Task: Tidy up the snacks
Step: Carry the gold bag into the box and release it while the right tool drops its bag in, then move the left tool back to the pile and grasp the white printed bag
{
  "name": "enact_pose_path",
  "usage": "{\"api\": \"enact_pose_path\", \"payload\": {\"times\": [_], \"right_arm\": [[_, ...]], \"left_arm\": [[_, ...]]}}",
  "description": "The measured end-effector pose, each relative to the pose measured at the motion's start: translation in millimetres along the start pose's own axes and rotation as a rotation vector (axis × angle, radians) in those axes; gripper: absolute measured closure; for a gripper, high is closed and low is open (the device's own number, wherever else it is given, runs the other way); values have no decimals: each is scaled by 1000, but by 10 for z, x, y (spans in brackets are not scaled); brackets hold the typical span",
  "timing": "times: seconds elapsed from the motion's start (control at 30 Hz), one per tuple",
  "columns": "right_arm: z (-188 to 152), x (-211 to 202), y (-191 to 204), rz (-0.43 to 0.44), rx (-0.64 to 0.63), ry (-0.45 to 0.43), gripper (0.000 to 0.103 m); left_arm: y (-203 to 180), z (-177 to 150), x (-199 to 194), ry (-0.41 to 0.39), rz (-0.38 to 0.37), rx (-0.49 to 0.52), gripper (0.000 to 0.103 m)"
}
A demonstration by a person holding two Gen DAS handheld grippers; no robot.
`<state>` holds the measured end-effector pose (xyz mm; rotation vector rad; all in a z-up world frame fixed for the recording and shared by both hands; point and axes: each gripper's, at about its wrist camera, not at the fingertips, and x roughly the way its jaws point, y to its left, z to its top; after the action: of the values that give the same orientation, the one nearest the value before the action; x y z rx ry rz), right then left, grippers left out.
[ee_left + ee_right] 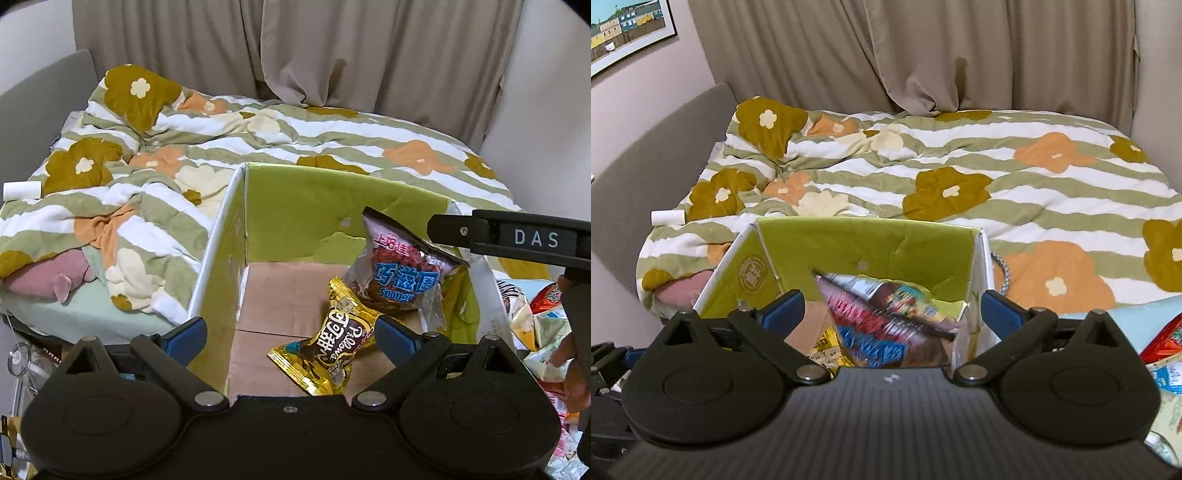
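Drop-off step, I'd say. The right claw (892,308) is spread wide over the box (864,240) on the bed, and the silver bag (886,317) hangs blurred between its pads, apparently let go. The gold bag (328,347) already lies on the box floor. The left claw (290,336) is apart too, holding nothing. Next up is probably a fresh grab from the snack pile (543,325) right of the box.
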<state>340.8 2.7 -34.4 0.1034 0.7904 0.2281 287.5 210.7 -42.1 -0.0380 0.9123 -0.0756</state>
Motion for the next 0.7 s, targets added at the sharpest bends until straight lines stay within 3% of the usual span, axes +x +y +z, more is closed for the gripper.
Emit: {"api": "enact_pose_path", "payload": {"times": [0.43, 0.7], "right_arm": [[-96, -562, 7, -24, 30, -50, 0], [-246, -1092, -123, -115, 63, -73, 0]], "left_arm": [[-108, -65, -400, -80, -25, 45, 4], [-274, -104, -627, -119, -112, 97, 4]]}}
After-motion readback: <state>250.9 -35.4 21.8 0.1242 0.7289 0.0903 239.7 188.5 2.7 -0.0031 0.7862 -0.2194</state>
